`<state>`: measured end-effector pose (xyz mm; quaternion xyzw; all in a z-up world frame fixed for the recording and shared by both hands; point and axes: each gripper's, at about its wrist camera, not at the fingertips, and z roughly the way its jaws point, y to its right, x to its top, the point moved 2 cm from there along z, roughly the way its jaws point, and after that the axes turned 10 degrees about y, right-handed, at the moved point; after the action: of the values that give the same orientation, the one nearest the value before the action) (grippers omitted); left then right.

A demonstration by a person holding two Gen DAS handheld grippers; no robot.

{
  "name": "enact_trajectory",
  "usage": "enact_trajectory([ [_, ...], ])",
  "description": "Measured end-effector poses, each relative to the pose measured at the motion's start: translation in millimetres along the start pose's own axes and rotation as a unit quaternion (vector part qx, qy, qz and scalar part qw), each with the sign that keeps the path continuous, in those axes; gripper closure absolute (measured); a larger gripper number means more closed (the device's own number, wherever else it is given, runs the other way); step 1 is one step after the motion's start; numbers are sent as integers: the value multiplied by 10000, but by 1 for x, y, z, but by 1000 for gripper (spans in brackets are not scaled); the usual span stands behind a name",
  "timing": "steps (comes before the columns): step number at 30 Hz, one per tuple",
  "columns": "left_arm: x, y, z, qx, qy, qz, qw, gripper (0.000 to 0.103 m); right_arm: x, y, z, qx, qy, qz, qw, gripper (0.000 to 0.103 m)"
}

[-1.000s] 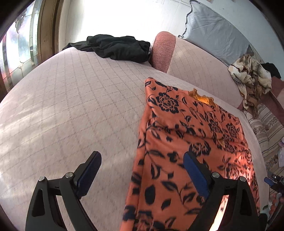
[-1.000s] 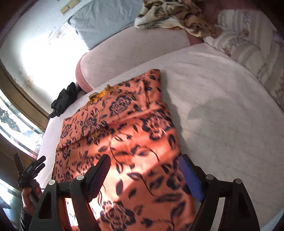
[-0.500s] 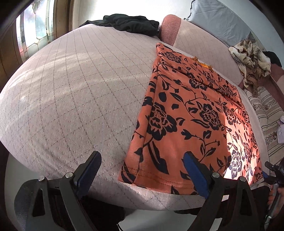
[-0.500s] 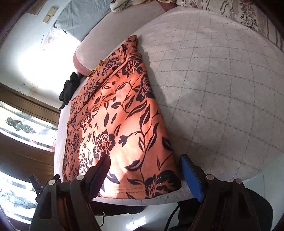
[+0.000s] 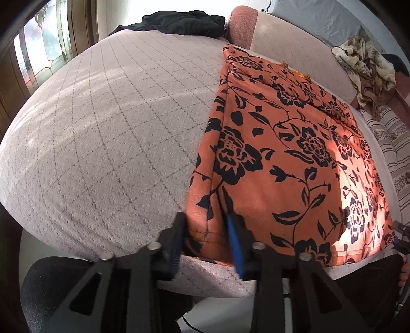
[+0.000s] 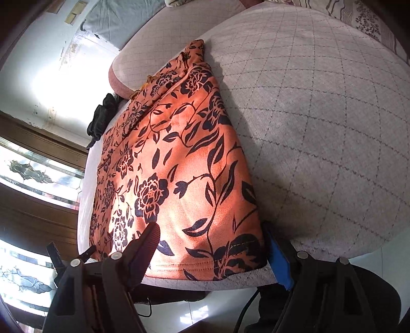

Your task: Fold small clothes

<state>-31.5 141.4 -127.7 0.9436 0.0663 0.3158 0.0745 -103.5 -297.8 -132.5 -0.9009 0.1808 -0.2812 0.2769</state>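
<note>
An orange garment with a black flower print [image 5: 287, 143] lies flat on the quilted pinkish bed [image 5: 107, 123], its hem at the near edge. My left gripper [image 5: 207, 238] has its fingers closing around the garment's near left corner, with the fabric bunched between them. In the right wrist view the same garment [image 6: 174, 164] fills the middle. My right gripper [image 6: 212, 253] is open, and its fingers straddle the garment's near right corner at the bed edge.
A black garment [image 5: 176, 23] lies at the far edge of the bed by a pink bolster [image 5: 241, 25]. A patterned beige cloth [image 5: 366, 61] and a striped pillow [image 5: 394, 143] lie at the right. A window [image 6: 28, 169] is at the left.
Both grippers have pulled back to the garment's near hem. The left fingers have closed in on the left corner. The right fingers stay wide around the right corner.
</note>
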Motion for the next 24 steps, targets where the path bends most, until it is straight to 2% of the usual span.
enact_trajectory([
  [1, 1, 1, -1, -143, -28, -53, 9999, 94, 0, -2, 2, -114, -42, -85, 9999, 47],
  [2, 3, 2, -4, -114, 30, -31, 9999, 94, -1, -2, 4, -191, -86, -122, 9997, 58],
  [3, 4, 4, -8, -124, 98, 34, 9999, 94, -1, -1, 5, -223, -130, -127, 9996, 87],
  [4, 6, 7, -13, -144, 168, 68, 9997, 94, -1, -1, 5, -222, -164, -123, 9995, 95],
  [8, 19, 14, -38, -250, 652, 34, 9975, 94, 9, -9, -19, -125, 278, -96, 9995, 95],
  [9, 20, 14, -37, -231, 681, 8, 9974, 92, 13, -9, -24, -160, 360, -64, 9992, 90],
  [11, 19, 13, -22, -135, 439, 30, 9989, 88, 16, -2, -22, -309, 379, 5, 9988, 74],
  [12, 17, 11, -14, -3, 261, 17, 9997, 82, 16, 3, -17, -340, 270, 103, 9990, 45],
  [13, 13, 7, -9, 86, 163, -65, 9998, 78, 14, 6, -16, -382, 266, 185, 9987, 28],
  [14, 11, 4, -6, 72, 112, -186, 9997, 68, 13, 6, -19, -396, 376, 194, 9983, 28],
  [15, 10, 1, -4, 31, 75, -310, 9995, 50, 12, 6, -21, -372, 411, 195, 9983, 28],
  [17, 7, 1, -1, 52, 120, -428, 9990, 31, 11, 6, -20, -260, 365, 281, 9986, 28],
  [20, 5, 9, 6, 107, 90, -107, 9998, 31, 7, 8, -7, -384, 198, 250, 9988, 30],
  [21, 4, 12, 8, 181, 69, 31, 9998, 34, 6, 8, -5, -416, 197, 254, 9986, 32],
  [22, 3, 15, 8, 222, 99, 157, 9996, 46, 6, 6, -4, -467, 208, 180, 9985, 46],
  [23, 4, 17, 8, 220, 80, 297, 9993, 92, 7, 4, -3, -481, 164, 79, 9987, 61],
  [24, 5, 19, 7, 48, 41, 290, 9996, 96, 7, 3, -1, -425, 75, 58, 9991, 94],
])
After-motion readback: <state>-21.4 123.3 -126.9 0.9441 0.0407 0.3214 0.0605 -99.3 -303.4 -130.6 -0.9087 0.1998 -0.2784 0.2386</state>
